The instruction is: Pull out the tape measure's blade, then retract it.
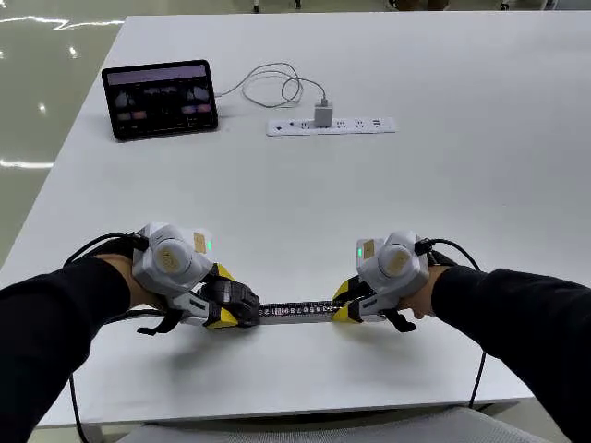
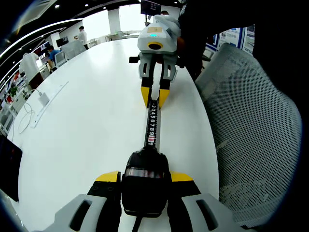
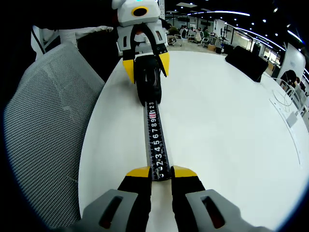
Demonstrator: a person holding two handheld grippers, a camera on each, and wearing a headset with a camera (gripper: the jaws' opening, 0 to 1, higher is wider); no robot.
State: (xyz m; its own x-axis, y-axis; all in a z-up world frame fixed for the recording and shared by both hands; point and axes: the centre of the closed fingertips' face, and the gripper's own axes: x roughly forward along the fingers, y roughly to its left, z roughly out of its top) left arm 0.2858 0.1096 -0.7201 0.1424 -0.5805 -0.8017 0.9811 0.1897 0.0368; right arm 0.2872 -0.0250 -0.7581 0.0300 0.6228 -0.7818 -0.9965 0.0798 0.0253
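Note:
A black tape measure case (image 1: pixel 235 301) lies near the front edge of the white table (image 1: pixel 369 194), with my left gripper (image 1: pixel 222 309) shut on it. In the left gripper view the case (image 2: pixel 145 181) sits between the yellow-tipped fingers (image 2: pixel 108 177). The numbered blade (image 1: pixel 295 311) runs a short way out to the right, where my right gripper (image 1: pixel 346 303) is shut on its end. In the right gripper view the blade (image 3: pixel 153 140) stretches from my right gripper (image 3: pixel 161 172) to the case (image 3: pixel 146 79) held by the left gripper (image 3: pixel 145 63). The blade (image 2: pixel 151 123) lies flat on the table.
A dark tablet (image 1: pixel 160 98) stands at the back left. A white power strip (image 1: pixel 331 125) with a charger (image 1: pixel 323 113) and looped cable lies behind the middle. A grey mesh chair (image 2: pixel 251 135) is just off the table's front edge.

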